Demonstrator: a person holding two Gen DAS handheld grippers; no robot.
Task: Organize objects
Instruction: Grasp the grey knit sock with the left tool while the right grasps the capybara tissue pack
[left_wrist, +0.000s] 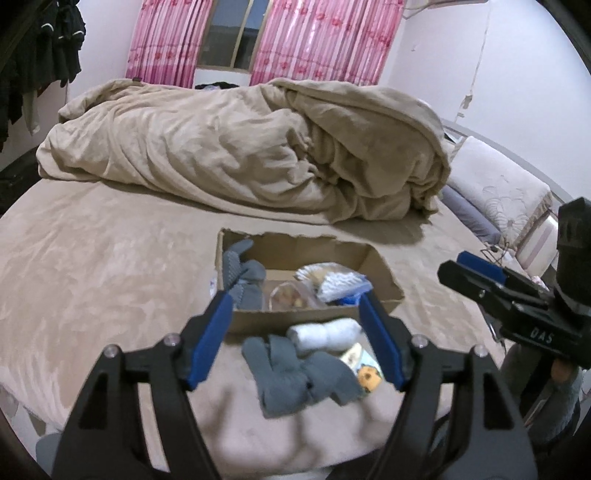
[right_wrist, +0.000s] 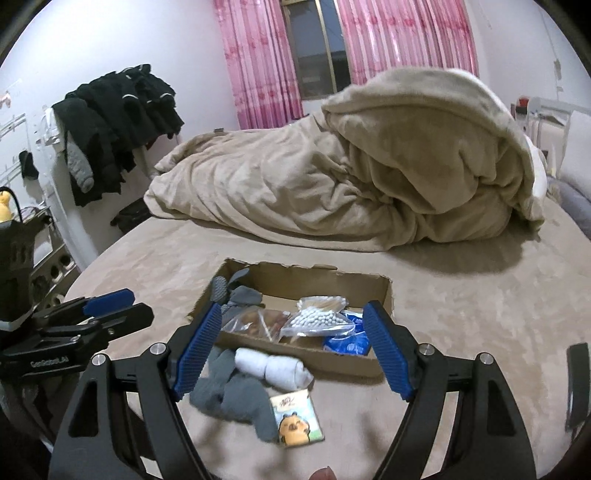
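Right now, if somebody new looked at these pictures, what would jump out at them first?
Probably the big rumpled beige blanket heaped across the far side of the bed, under pink curtains. Nearer, an open cardboard box holds gloves and plastic bags, and just in front of it lie grey gloves, white rolled socks and a cartoon packet. Both grippers, left and right, are open and empty.

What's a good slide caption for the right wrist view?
Open right gripper above grey gloves, white socks and tissue pack beside cardboard box.
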